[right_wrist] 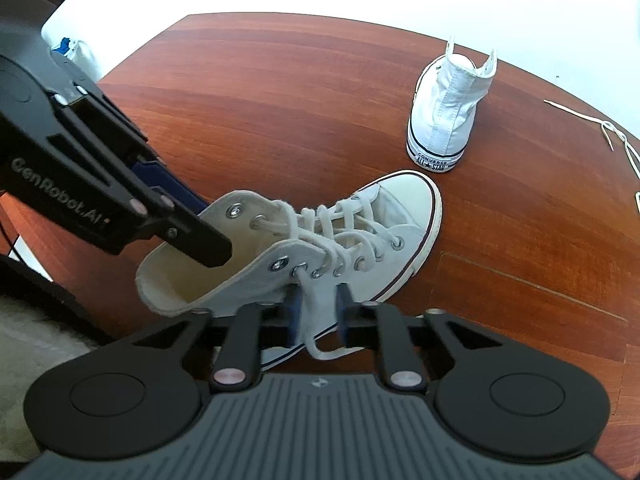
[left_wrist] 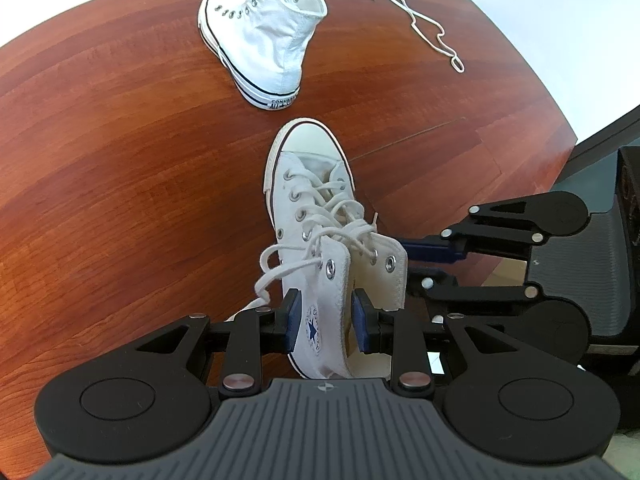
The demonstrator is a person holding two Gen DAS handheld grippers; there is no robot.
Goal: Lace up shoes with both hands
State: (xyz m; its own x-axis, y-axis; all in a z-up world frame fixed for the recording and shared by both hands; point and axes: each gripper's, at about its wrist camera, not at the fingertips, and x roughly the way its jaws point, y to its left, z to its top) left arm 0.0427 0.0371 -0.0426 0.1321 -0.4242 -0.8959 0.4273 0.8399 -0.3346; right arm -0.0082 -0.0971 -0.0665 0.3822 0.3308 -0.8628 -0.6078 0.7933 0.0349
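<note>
Near shoe (left_wrist: 316, 216) collar pinched by left tool (left_wrist: 326, 320); lace (right_wrist: 318, 312) (loose end) between right tool (right_wrist: 318, 320) pads, grip uncertain; top eyelet (right_wrist: 280, 264) to be threaded next.

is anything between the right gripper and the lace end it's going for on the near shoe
Nothing visible. The lace end hangs between the pads of the right hand-held gripper, beside the near shoe. The left hand-held gripper holds the collar, off to one side.

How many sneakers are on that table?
2. A laced white high-top sneaker lies nearest, its ankle collar between the left gripper's fingers. An unlaced white high-top sneaker stands farther back, a loose shoelace beside it. None seems hidden.
</note>
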